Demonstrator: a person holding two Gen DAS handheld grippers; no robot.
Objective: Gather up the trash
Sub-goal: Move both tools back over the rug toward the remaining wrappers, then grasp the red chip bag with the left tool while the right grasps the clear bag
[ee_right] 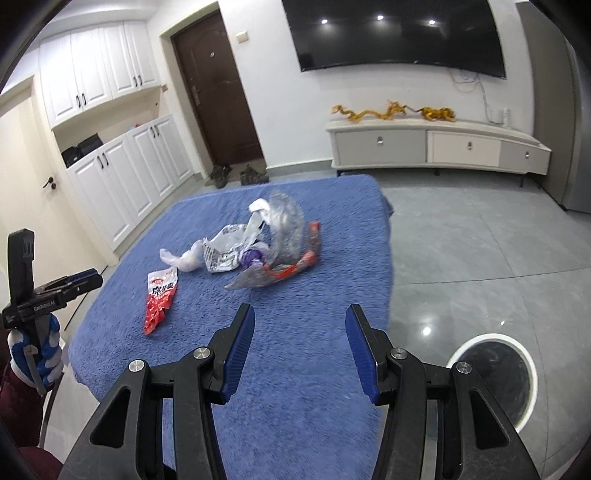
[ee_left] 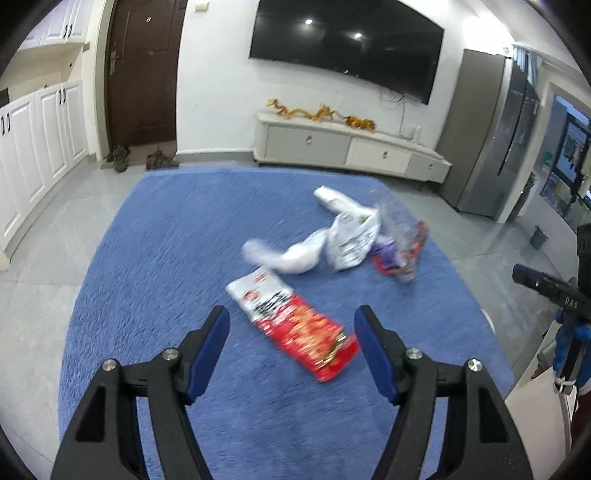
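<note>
L gripper (ee_left: pixel 291 325) hangs over the near part of the blue rug (ee_left: pixel 155 258), jaws spread wide w/ nothing between the pads; the red-and-white snack wrapper (ee_left: pixel 291 321) lies flat on the rug just below/beyond the gap, red end nearer, white end farther. Farther and to the right is the rest of the trash, bunched together: a crumpled white plastic bag (ee_left: pixel 295 254), touching a white printed wrapper (ee_left: pixel 351 240), then clear plastic film (ee_left: pixel 395 221) over a purple scrap (ee_left: pixel 386 254) and a red-orange wrapper (ee_left: pixel 417 243) at the right end of the pile. All blurred, so print isn't readable. From the R wrist view, the same snack wrapper (ee_right: pixel 160 295) sits left-near, apart from the pile, which is farther and center. R gripper (ee_right: pixel 301 323) is also wide open, empty, above the rug's near right part, well short of the pile. On the grey tile floor (ee_right: pixel 480 240) right of the rug, near, stands a round white-rimmed bin (ee_right: pixel 532 369) w/ dark inside. Far wall: brown door (ee_right: pixel 218 88), TV (ee_right: pixel 399 33), low white cabinet (ee_right: pixel 436 147).
</note>
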